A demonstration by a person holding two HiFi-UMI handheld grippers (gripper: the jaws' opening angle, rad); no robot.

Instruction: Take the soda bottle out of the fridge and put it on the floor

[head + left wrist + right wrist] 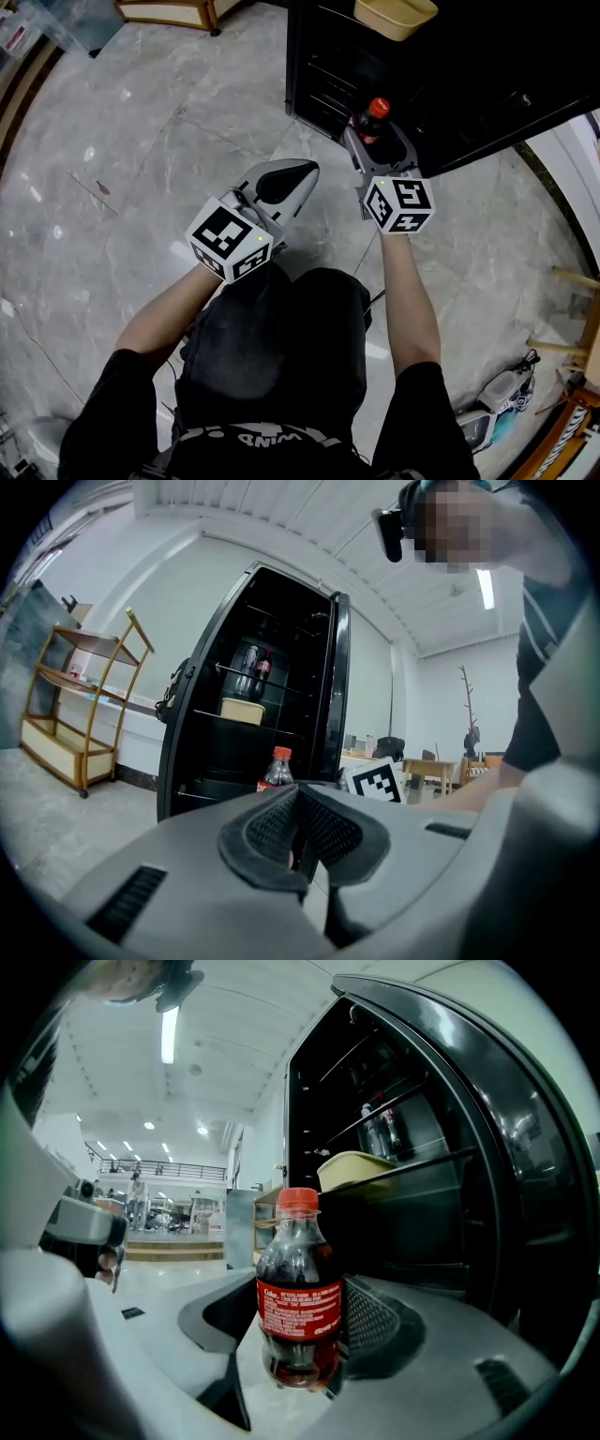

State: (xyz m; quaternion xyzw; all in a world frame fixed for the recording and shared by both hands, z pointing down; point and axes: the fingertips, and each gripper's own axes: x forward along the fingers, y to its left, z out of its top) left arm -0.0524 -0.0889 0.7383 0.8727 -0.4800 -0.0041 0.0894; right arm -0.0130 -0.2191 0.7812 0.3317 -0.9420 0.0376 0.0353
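Before fridge (319, 84) with yellow tub (396, 16), soda bottle (373, 117) in right gripper (382, 145)

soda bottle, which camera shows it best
The right gripper view: the soda bottle fills the centre, cap to base, label facing the camera, gripped between the jaws. The head view shows only its red cap and shoulders from above. The left gripper view shows just the cap and neck, small.

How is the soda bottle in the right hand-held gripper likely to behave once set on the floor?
The soda bottle looks nearly full, so it is probably heavy for its size and fairly stiff. Tall and narrow, it may tip on the glossy floor if released tilted. Being round, it would likely roll if it fell.
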